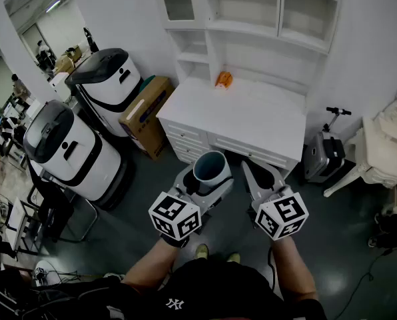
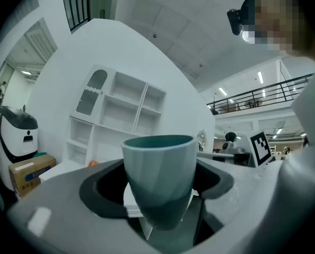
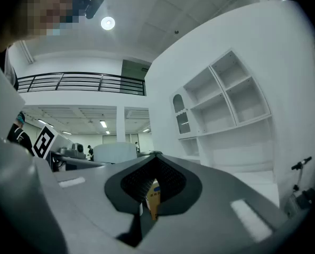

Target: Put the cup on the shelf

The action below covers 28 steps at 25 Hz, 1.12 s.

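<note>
A teal cup [image 1: 210, 167] stands upright between the jaws of my left gripper [image 1: 208, 180], which is shut on it in front of the desk, above the floor. In the left gripper view the cup [image 2: 160, 176] fills the middle, with the left gripper [image 2: 160, 200] clamped round its lower half. The white shelf unit [image 1: 250, 20] rises from the back of a white desk [image 1: 252, 115] ahead; its compartments look bare. It also shows far off as the shelf unit [image 2: 118, 115]. My right gripper [image 1: 260, 177] hangs beside the left one. The right gripper [image 3: 153, 157] is shut, its tips meeting, holding nothing.
A small orange object [image 1: 224, 79] lies on the desk near the shelf's foot. Left of the desk stand a cardboard box [image 1: 145, 112] and two white-and-black machines [image 1: 108, 79] [image 1: 65, 147]. A folded scooter [image 1: 326, 151] and white furniture [image 1: 384, 145] stand at the right.
</note>
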Each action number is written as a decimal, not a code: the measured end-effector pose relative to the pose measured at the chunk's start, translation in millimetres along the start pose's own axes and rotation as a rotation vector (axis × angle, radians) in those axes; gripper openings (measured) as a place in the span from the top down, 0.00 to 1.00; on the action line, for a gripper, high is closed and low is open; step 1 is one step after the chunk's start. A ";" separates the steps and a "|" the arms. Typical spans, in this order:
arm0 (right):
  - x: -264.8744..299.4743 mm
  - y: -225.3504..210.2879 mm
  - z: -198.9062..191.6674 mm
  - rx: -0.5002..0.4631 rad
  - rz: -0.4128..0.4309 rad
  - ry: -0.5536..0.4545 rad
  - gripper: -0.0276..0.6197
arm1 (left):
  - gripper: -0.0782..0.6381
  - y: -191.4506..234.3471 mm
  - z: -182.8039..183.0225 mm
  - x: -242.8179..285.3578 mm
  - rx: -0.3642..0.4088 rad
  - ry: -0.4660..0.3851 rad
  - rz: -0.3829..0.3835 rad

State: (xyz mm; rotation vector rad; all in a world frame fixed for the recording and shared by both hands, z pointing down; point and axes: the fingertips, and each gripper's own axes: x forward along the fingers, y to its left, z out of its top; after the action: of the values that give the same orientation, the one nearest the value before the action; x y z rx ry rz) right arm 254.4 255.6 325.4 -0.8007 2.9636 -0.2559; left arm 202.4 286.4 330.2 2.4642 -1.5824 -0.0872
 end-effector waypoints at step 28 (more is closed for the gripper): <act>7.3 3.0 -2.2 0.092 0.107 -0.031 0.94 | 0.37 29.0 2.8 -19.9 -0.012 -0.019 0.142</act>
State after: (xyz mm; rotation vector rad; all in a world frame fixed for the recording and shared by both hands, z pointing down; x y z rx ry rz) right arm 246.4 254.9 327.0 -0.6282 2.9291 -0.3677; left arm 167.8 292.3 332.2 2.3406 -1.7534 -0.0978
